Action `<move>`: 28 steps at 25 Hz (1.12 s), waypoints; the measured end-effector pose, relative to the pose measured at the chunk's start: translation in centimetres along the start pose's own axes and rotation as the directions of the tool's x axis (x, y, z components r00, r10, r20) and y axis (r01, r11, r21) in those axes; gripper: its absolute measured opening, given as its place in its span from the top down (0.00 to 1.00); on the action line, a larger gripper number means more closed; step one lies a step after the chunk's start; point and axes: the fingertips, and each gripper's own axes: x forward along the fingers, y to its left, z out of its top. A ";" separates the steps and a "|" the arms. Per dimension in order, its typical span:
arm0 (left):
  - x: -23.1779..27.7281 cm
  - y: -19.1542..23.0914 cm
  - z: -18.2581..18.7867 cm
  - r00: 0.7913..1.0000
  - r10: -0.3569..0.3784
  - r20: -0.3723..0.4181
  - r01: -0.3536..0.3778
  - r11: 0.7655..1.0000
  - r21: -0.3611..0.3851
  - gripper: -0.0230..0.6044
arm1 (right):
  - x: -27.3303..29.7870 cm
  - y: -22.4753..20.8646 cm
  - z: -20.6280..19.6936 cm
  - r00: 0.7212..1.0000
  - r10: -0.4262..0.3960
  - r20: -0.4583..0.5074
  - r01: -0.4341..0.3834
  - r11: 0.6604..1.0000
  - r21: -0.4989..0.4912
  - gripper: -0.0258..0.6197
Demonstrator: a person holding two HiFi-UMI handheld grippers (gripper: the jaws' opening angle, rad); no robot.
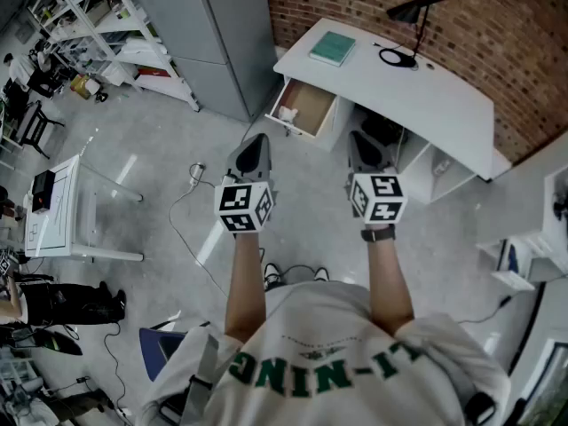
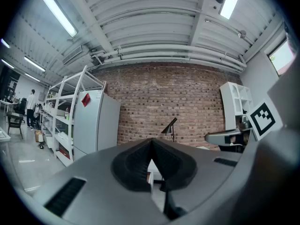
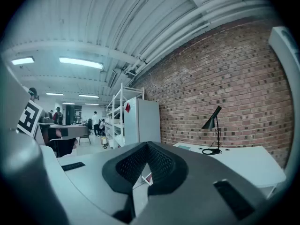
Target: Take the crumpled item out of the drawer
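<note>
The left claw is held out over a grey floor, its jaws pressed together with nothing between them. Beside it, the right claw is likewise closed tight and empty. Ahead of both claws, and roughly between them, a shallow wood-lined drawer is seen pulled open under a curved white worktop. A small crumpled white-and-red item is seen lying in the drawer's near corner on the left claw's side, well apart from both claws. Farther ahead, a teal book and a black desk lamp are set on the worktop, which is backed by a red brick wall.
</note>
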 end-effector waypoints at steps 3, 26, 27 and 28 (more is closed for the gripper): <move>0.1 -0.6 0.0 1.000 0.006 0.001 -0.006 1.000 0.000 0.97 | -0.4 -0.5 0.0 1.000 0.005 0.004 -0.005 1.000 0.004 0.96; 10.0 2.4 -2.5 0.999 0.000 -0.033 0.001 1.000 0.016 0.97 | 10.1 -3.6 -1.3 0.999 0.050 -0.008 -0.050 0.997 0.060 0.96; 11.2 3.1 -2.4 0.999 -0.001 -0.034 0.002 1.000 0.023 0.97 | 11.3 -3.7 -1.0 0.999 0.053 -0.010 -0.052 0.997 0.058 0.96; 12.2 3.9 -2.2 0.999 -0.002 -0.038 0.003 1.000 0.031 0.97 | 12.5 -3.7 -0.6 0.998 0.055 -0.011 -0.055 0.997 0.060 0.96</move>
